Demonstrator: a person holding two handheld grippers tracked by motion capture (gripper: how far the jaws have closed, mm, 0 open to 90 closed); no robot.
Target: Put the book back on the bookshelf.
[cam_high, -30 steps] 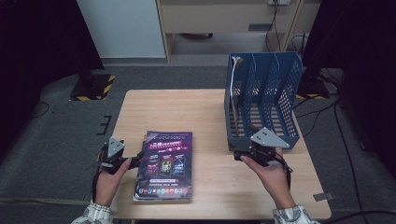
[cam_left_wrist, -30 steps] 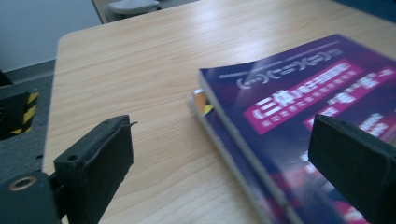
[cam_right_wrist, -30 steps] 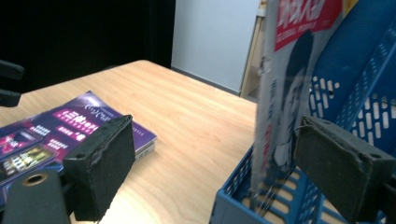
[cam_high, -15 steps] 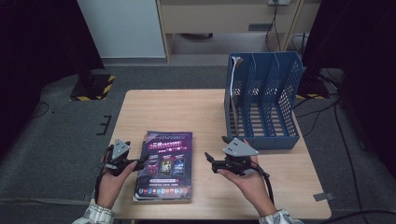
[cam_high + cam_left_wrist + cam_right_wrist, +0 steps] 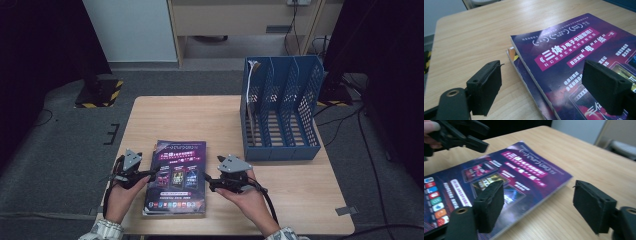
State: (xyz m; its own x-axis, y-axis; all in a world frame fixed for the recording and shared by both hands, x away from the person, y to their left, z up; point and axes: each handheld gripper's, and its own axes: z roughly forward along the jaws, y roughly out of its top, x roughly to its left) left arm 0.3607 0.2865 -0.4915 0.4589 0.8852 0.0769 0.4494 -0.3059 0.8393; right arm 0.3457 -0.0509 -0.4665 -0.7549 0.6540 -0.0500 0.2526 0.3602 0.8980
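A purple magazine [image 5: 176, 175] lies on top of a second one [image 5: 526, 82] at the front of the wooden table [image 5: 200, 120]. My left gripper [image 5: 151, 174] is at its left edge. In the left gripper view its jaws [image 5: 544, 85] stand open astride that edge and have just been closing, with neither pad pressing on the cover [image 5: 574, 47]. My right gripper [image 5: 207, 182] is at the right edge, low over the table. Its jaws [image 5: 541, 205] are open and have also just been closing, one over the cover [image 5: 524, 167] and one over bare wood.
A blue slotted file rack [image 5: 280, 115] stands upright at the table's back right. The left gripper's dark jaw [image 5: 456, 135] reaches over the far side of the magazine in the right gripper view. Grey floor surrounds the table, with cables at the right.
My right gripper has travelled left and down from the front of the blue rack to the magazine's right edge. The left gripper has stayed by the left edge.
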